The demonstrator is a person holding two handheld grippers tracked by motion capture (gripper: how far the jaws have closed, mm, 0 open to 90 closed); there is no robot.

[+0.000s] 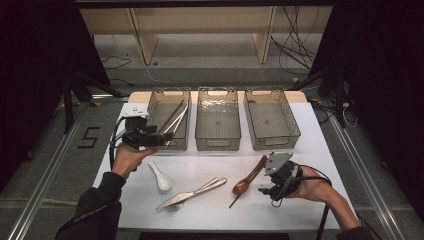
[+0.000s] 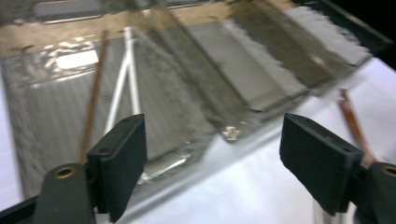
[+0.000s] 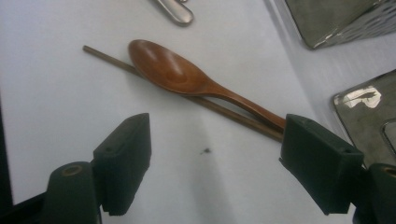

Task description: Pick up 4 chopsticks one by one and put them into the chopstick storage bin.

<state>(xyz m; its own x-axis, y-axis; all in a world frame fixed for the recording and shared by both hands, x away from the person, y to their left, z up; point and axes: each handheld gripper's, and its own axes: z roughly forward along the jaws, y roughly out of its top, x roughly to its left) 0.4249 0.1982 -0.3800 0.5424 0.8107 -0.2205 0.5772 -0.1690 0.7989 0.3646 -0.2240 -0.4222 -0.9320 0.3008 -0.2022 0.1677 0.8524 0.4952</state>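
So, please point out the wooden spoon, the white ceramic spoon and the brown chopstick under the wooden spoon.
wooden spoon (image 3: 163,65), right gripper view, on the hollow of its bowl.
white ceramic spoon (image 1: 163,182), high view, on its bowl.
brown chopstick (image 3: 105,56), right gripper view, on the bare end beside the spoon's bowl.

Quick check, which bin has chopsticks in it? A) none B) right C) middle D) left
D: the left bin holds a brown chopstick and a pale pair; the middle bin and right bin hold nothing.
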